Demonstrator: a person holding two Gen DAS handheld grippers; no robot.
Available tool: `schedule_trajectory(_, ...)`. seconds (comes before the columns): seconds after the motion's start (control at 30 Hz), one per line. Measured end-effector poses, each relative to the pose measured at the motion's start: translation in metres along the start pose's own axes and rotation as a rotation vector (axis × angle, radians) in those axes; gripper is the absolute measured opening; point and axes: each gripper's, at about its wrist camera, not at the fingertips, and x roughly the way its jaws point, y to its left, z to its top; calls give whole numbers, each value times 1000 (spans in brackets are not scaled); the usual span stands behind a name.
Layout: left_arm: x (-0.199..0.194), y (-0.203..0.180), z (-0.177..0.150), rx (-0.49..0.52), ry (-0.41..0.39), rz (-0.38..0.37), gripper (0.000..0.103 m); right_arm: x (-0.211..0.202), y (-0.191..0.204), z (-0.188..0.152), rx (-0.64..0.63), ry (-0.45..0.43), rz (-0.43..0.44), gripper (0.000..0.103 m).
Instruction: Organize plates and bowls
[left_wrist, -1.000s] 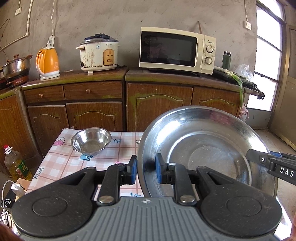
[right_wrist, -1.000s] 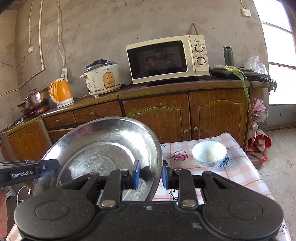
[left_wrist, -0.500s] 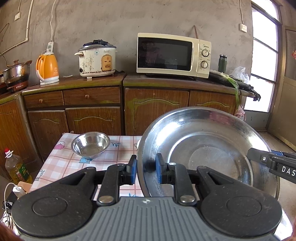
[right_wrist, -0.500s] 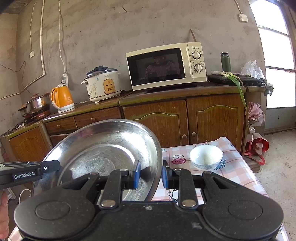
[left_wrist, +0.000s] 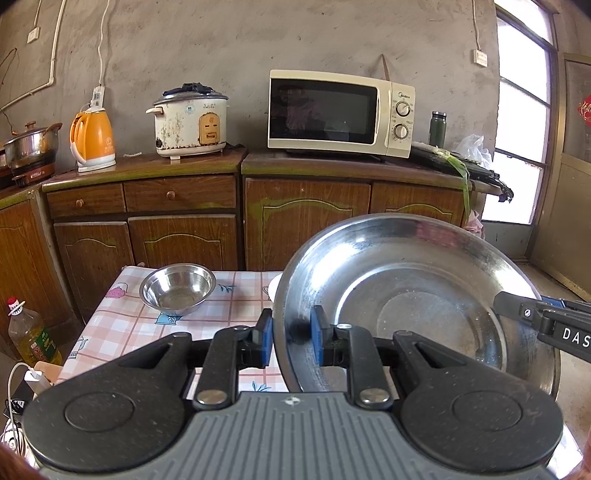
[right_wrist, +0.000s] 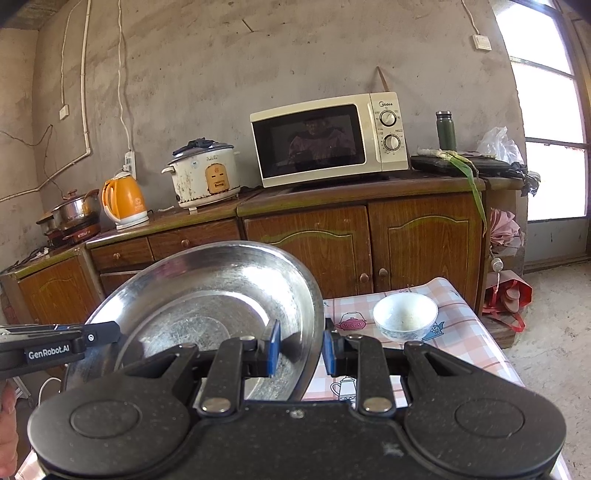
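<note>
Both claws, left claw (left_wrist: 291, 341) and right claw (right_wrist: 301, 350), clamp the steel basin (left_wrist: 417, 295) above the table (left_wrist: 118, 325); a small steel bowl (left_wrist: 177, 290) and a white bowl (right_wrist: 405, 315) stand empty.

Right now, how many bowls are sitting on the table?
2: a small steel bowl at the table's far left, a white bowl at its far right. The big held basin may hide more.

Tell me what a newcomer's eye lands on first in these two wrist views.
The big steel basin dominates, held off the checked tablecloth with the left gripper and right gripper clamped on opposite sides of its rim. Beyond it a small steel bowl sits at the table's far left and a white bowl at its far right. A cream microwave stands on the cabinet behind.
</note>
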Motion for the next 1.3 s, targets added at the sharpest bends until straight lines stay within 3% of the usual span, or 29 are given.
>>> schedule_trajectory(1.3, -1, -2, -9, 5, 32, -24, 22, -3, -5, -5, 25, 6, -4, 31)
